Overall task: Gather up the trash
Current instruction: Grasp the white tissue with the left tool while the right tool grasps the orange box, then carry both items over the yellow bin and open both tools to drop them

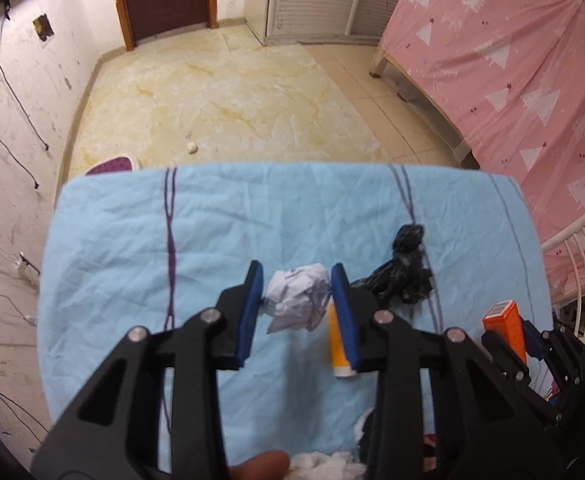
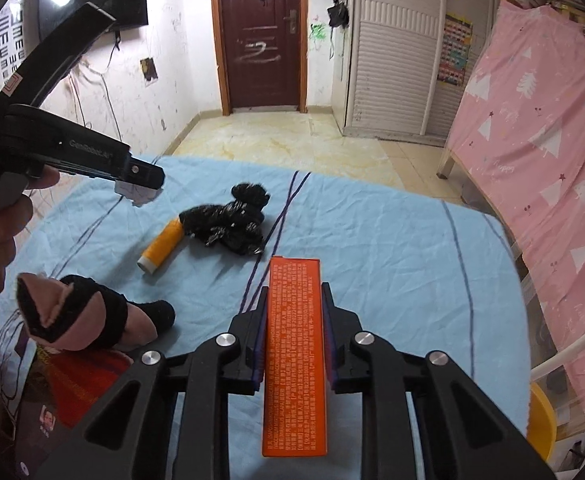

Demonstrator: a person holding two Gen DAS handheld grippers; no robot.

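The left gripper (image 1: 296, 276) pinches a crumpled paper ball (image 1: 298, 298), light and crushable, apparently just above the blue cloth (image 1: 132, 240). The right gripper (image 2: 294, 300) clamps the stiff orange carton (image 2: 294, 356) by its long sides, over that cloth.

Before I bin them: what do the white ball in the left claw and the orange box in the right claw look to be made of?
Crumpled white paper ball: thin matte paper, going by its sharp creases and faint printed marks. Long orange rectangular box: probably thin cardboard, with flat faces, crisp edges, small white print and a slight sheen. Neither looks rigid.
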